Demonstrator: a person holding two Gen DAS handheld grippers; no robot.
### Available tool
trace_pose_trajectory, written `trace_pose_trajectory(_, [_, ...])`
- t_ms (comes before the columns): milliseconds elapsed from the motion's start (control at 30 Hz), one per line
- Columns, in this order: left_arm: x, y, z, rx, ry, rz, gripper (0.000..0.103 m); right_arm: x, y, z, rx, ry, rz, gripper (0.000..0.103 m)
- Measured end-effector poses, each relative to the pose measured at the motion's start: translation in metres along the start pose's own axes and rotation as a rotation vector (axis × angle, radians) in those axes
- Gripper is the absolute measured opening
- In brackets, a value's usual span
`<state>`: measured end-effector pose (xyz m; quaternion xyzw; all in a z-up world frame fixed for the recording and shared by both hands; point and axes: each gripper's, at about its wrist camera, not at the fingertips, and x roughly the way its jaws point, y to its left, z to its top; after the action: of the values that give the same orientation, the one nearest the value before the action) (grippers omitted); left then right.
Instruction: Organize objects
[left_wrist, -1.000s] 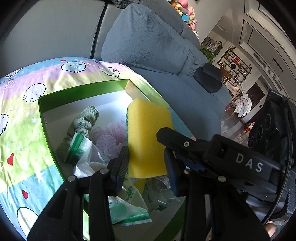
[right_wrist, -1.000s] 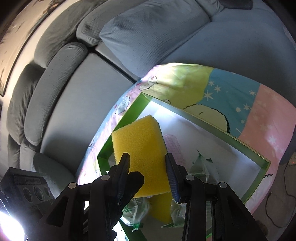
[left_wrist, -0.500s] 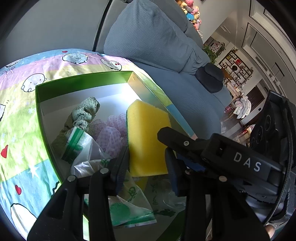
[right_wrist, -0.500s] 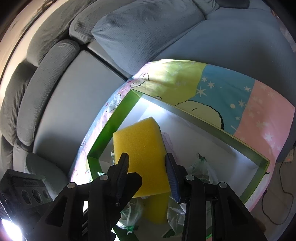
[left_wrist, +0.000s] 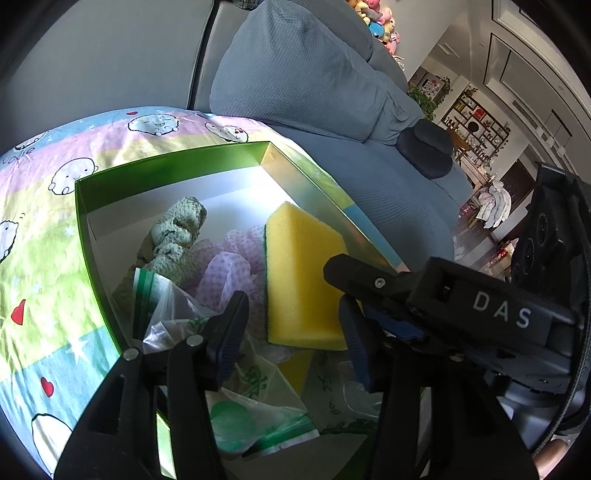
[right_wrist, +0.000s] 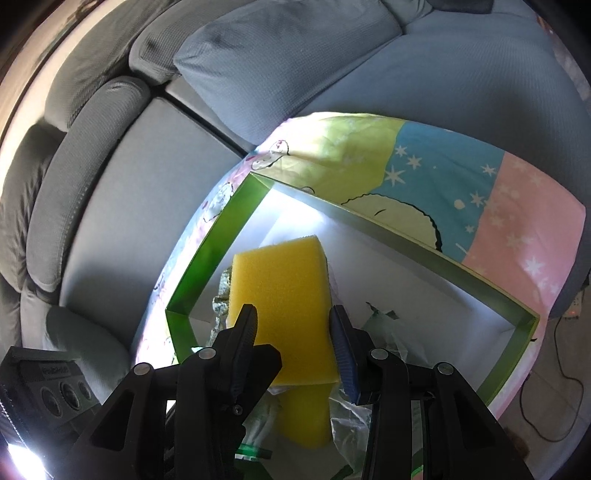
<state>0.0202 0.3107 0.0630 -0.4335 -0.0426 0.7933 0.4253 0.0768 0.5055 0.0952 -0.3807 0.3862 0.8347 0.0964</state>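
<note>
A green box (left_wrist: 173, 170) with a white floor lies on a patterned cloth. In it lie a green knitted cloth (left_wrist: 177, 232), a pink checked cloth (left_wrist: 225, 266), plastic bags (left_wrist: 251, 413) and a second yellow sponge (right_wrist: 306, 417). My right gripper (right_wrist: 295, 339) is shut on a yellow sponge (right_wrist: 284, 299) and holds it over the box (right_wrist: 207, 266). In the left wrist view the sponge (left_wrist: 303, 280) stands on edge, with the right gripper's black body (left_wrist: 461, 314) beside it. My left gripper (left_wrist: 291, 336) is open and empty just before the sponge.
The colourful cartoon cloth (left_wrist: 44, 229) (right_wrist: 461, 177) covers the surface beneath the box. A grey sofa with cushions (left_wrist: 303, 70) (right_wrist: 122, 155) lies behind. A dark round cushion (left_wrist: 424, 147) rests on the seat. A room with shelves shows far right.
The sponge has come lower into the box with my right gripper. My left gripper has drawn back a little from it and stays open.
</note>
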Motion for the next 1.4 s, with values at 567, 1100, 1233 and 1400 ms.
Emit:
trace_pose_trajectory(567, [-0.002,-0.014,-0.004,0.018,-0.043,-0.022,0.067,-0.017,-0.005,0.002,-0.01,-0.029,0.007,0.042])
trace_pose_trajectory(1100, [-0.044,-0.028,0.0,0.103,-0.131,0.078,0.083,-0.044,0.024,-0.008,-0.089,-0.072,0.037,0.053])
trace_pose_trajectory(1233, [-0.049,-0.026,0.0,0.102,-0.139,0.078,0.085,-0.05,0.028,-0.01,-0.096,-0.09,0.024,0.057])
trace_pose_trajectory(1400, [-0.057,-0.023,-0.001,0.103,-0.145,0.08,0.091,-0.058,0.032,-0.012,-0.111,-0.122,0.0,0.063])
